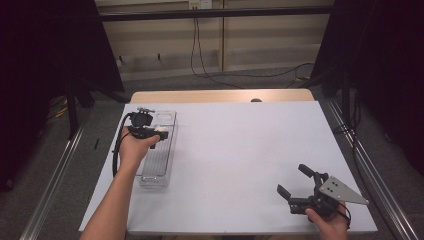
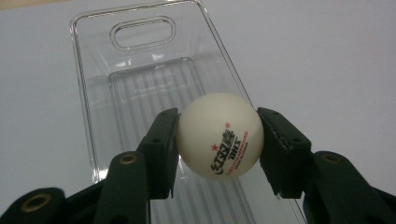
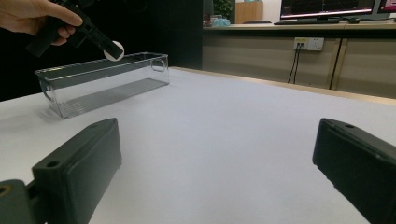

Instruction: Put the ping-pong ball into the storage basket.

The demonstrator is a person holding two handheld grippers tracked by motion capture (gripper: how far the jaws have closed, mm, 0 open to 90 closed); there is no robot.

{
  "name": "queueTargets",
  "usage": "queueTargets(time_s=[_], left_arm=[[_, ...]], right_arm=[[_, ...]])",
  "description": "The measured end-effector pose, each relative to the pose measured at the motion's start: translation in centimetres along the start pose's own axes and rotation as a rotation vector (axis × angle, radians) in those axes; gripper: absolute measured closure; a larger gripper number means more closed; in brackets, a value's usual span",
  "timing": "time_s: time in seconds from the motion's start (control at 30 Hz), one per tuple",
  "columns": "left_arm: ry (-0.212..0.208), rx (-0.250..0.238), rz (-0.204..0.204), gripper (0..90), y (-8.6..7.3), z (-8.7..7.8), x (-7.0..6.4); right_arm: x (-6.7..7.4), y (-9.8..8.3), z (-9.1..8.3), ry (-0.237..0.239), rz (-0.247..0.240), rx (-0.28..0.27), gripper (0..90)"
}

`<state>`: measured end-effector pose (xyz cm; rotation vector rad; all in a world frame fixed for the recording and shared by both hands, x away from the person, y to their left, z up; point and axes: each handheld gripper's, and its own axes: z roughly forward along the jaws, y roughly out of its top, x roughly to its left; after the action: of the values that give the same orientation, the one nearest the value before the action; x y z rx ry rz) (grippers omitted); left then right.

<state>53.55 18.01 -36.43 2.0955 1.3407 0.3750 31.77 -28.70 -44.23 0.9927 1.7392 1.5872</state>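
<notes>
Ball [image 2: 219, 135] pinched in left tool [image 2: 218, 140] above clear bin [image 2: 95, 93].

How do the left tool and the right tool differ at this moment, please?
The left tool is shut on a white ping-pong ball; the right tool stands open with nothing between its jaws. The left tool hangs above the clear plastic bin; the right tool sits low over the white table, away from the bin. Both have black jaws.

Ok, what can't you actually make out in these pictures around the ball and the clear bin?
- Ball lettering, left gripper view: upside down, too small to read.
- Bin near end, left gripper view: cut off by the bottom edge.
- Ball, high view: mostly hidden by the left gripper.
</notes>
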Motion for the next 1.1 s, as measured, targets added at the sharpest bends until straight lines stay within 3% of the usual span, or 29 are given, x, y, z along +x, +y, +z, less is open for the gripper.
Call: queueTargets(time_s=[0.87, 1.1], left_arm=[[0.012, -0.003, -0.011, 51.0, -0.82, 0.43, 0.1], [0.015, 0.01, 0.004, 50.9, -0.89, 0.35, 0.25]], right_arm=[[0.08, 0.02, 0.03, -0.01, 0.011, -0.007, 0.8], [0.07, 0.02, 0.04, -0.009, 0.01, -0.007, 0.8]])
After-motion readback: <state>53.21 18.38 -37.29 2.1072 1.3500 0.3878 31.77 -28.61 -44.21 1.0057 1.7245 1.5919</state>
